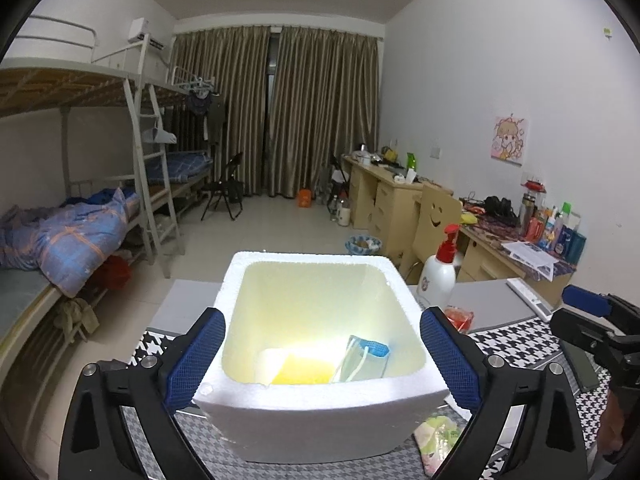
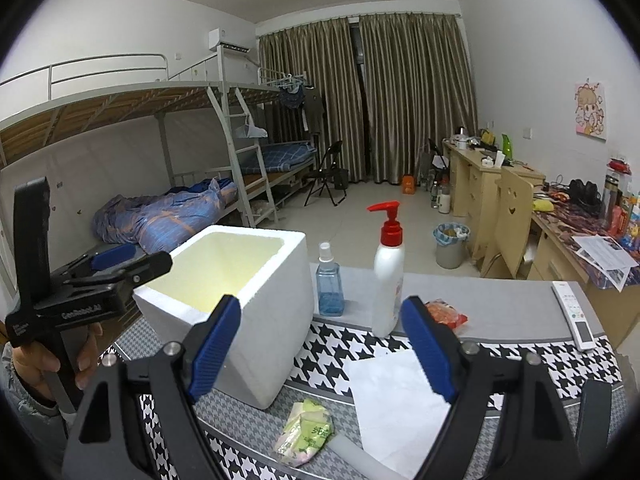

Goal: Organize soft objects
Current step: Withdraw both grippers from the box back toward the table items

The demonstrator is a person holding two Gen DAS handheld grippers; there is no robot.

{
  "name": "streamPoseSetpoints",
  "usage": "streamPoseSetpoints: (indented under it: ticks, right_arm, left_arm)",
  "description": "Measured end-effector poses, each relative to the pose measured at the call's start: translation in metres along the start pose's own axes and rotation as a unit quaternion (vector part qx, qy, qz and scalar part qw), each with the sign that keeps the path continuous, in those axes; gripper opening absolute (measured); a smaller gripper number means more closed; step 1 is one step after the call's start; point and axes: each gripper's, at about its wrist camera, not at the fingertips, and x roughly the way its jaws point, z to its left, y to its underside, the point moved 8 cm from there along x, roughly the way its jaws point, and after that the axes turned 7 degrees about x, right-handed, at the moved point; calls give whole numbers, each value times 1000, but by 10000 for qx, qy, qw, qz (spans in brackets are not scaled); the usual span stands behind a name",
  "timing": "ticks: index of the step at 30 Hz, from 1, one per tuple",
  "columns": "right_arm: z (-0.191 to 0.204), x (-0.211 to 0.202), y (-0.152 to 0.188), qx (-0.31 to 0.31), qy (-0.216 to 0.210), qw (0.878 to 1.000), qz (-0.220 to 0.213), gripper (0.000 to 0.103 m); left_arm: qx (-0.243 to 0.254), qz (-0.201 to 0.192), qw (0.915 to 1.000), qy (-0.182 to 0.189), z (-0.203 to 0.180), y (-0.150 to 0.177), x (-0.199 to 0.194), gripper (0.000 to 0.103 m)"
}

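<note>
Hovering over the near edge of the tabletop [image 2: 500, 304], the right tongs [image 2: 324, 354] stand with their blue pads wide apart and grip nothing. Nearest below them lies a green-and-pink tissue pack [image 2: 306, 430], just beside a flat white sheet [image 2: 394, 392] on the checked cloth. This pack is judged to be the next soft item to collect. Lower the tongs with one pad on each long side of the pack, and close gently — the wrapper will probably crumple and slip if pinched at a corner.

The left tongs [image 1: 322, 360] are also spread, one pad on either side of the white foam box [image 1: 320, 412]; whether the pads touch its walls cannot be told. The box is light, so steadying it during the drop is advisable.

Inside the box rest a yellow cloth [image 1: 304, 372] and a face mask [image 1: 366, 358] — two soft items already stored. Release the pack above the bare floor of the box rather than against its rim.

Beyond the box stand a pump bottle [image 2: 388, 276], a blue spray bottle [image 2: 330, 280] and a red packet [image 2: 444, 314]; a remote control [image 2: 574, 314] lies well apart at the right.
</note>
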Motion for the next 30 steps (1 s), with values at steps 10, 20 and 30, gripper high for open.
streamPoseSetpoints:
  ticks: [10, 20, 30]
  right_arm:
    - [-5, -14, -4, 74, 42, 9999, -90, 86]
    - [-13, -32, 0, 128, 177, 9996, -170, 86]
    - [-26, -50, 6, 218, 323, 9989, -247, 86]
  left_arm:
    - [152, -170, 9995, 201, -18, -5, -22, 102]
    - [389, -305, 9973, 549, -48, 0, -45, 102]
    - [528, -335, 9943, 867, -82, 8, -57, 102]
